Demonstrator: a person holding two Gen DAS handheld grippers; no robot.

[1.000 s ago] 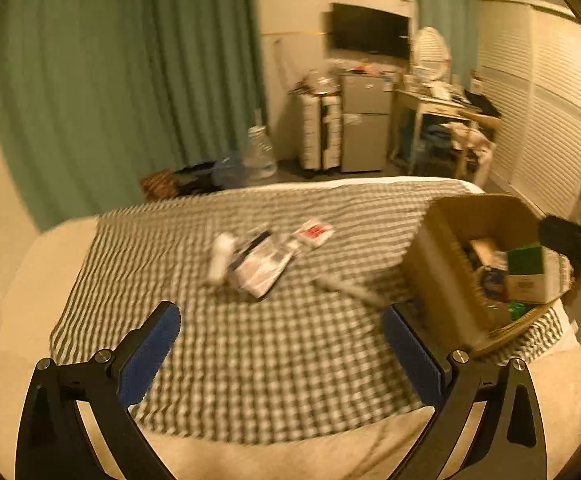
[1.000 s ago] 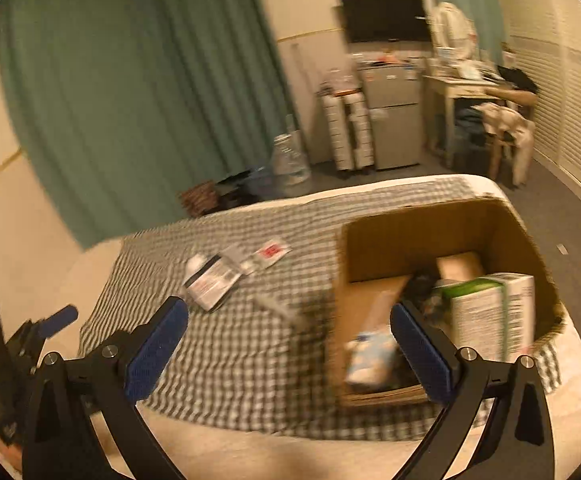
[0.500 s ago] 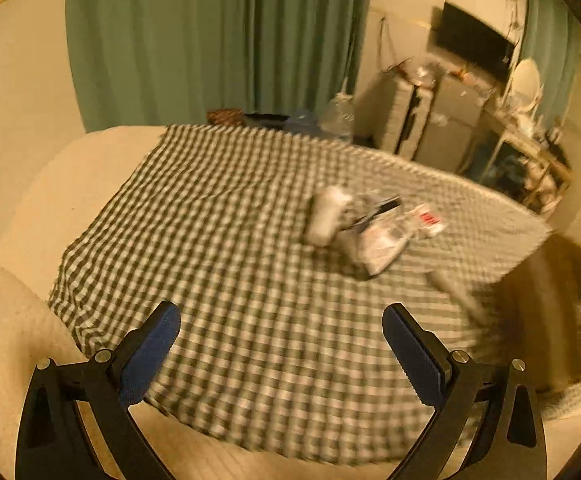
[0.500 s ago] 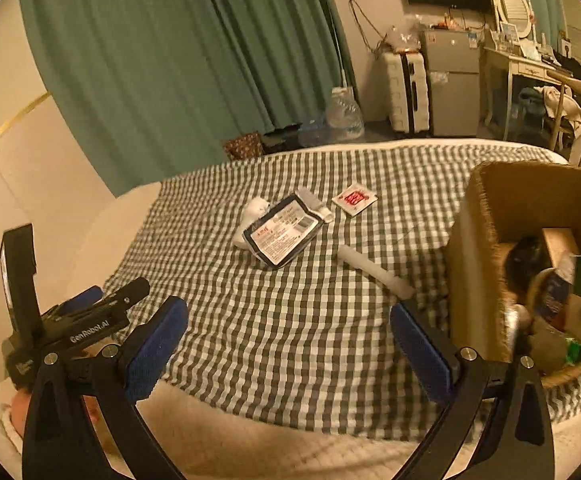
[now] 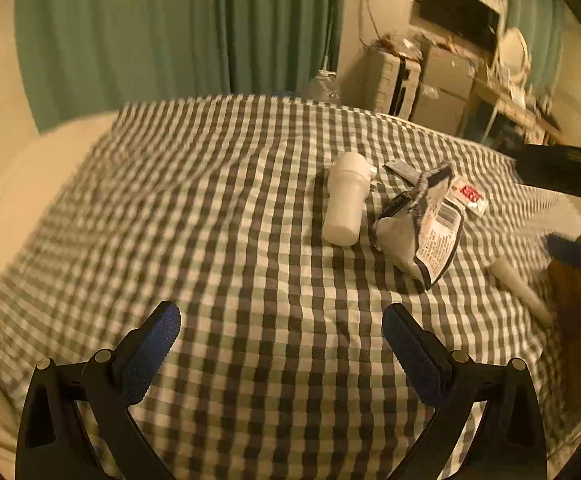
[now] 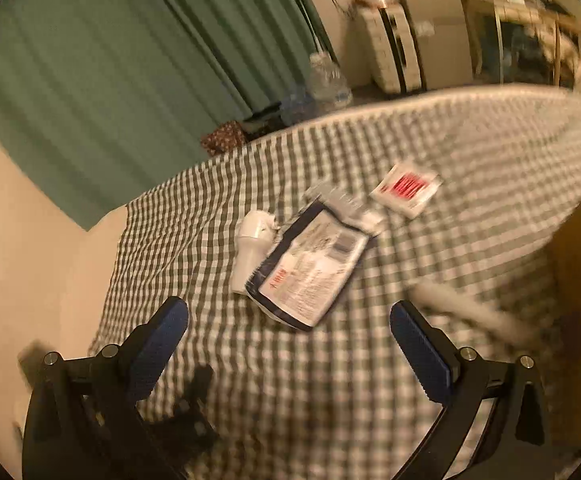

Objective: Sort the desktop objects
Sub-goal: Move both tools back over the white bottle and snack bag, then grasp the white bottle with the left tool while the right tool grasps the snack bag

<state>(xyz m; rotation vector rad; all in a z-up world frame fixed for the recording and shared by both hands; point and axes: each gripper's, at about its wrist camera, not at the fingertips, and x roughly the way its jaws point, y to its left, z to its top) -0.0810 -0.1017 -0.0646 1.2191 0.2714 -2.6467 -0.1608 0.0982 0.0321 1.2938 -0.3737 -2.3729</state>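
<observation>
Nearby, white bottle (image 5: pixel 346 200) lying beside crumpled pouch (image 5: pixel 422 228), checked cloth (image 5: pixel 230 240) beneath

Left gripper (image 5: pixel 280 330) over checkered cloth (image 5: pixel 210 220), fingers spread wide, nothing between them.

Ahead on the cloth: white bottle (image 5: pixel 346 204) lying on its side, crumpled foil pouch (image 5: pixel 422 228) just beside it on the right, small red-printed sachet (image 5: pixel 470 196) past the pouch, pale tube (image 5: pixel 520 292) near right edge. Right side blurred; green curtain (image 5: pixel 170 32) behind.
</observation>
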